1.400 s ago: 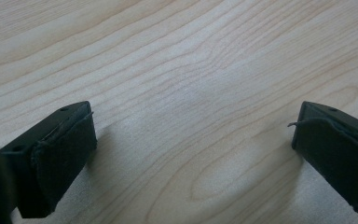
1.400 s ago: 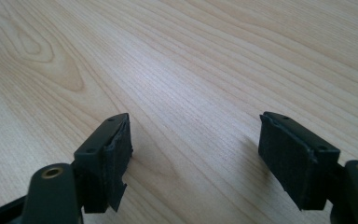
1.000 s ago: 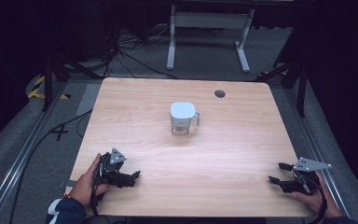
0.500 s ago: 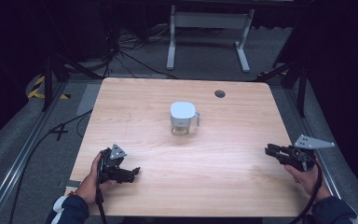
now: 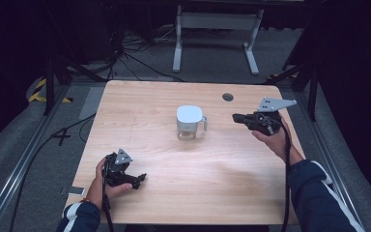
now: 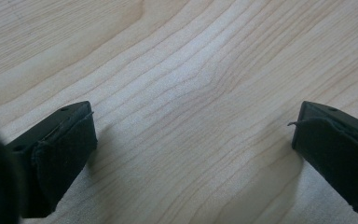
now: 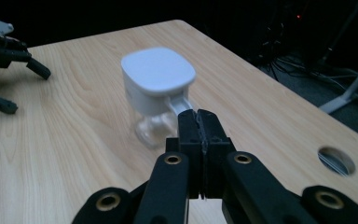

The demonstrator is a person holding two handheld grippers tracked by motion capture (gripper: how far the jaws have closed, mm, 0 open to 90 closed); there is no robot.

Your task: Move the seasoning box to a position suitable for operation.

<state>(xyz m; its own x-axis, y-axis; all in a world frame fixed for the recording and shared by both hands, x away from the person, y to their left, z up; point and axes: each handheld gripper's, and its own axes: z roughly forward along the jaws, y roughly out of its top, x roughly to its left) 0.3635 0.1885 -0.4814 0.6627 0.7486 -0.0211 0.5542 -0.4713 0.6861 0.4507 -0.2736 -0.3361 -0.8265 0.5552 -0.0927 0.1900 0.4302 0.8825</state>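
In the high view, the right gripper (image 5: 237,117) is held above the right side of the table (image 5: 222,193), its jaws pointing leftward at the jug (image 5: 190,122). The jaws have just been closing and now sit pressed together with nothing between them. The jug, clear below and capped by a white lid, stands upright near the middle of the table, a little way ahead of the right gripper's tips, with its handle turned toward them; gripper and jug are apart. The left gripper (image 5: 140,177) rests low at the near left corner of the table, its jaws spread and pointing right, well apart from the jug. A round cable hole (image 5: 228,96) lies in the tabletop just beyond the right gripper.

In the left gripper view, the two black jaws stand wide apart at the lower corners, with bare wood grain (image 6: 191,93) of the table between and ahead of them; nothing is held.

In the right gripper view, the right gripper (image 7: 199,123) shows its pads closed flat against each other. Directly ahead of the tips is the jug (image 7: 157,84), its white handle facing the jaws, near but not touched. The left gripper (image 7: 21,77) sits farther off at the upper left, jaws spread. The cable hole (image 7: 336,161) lies to the right of the jaws.
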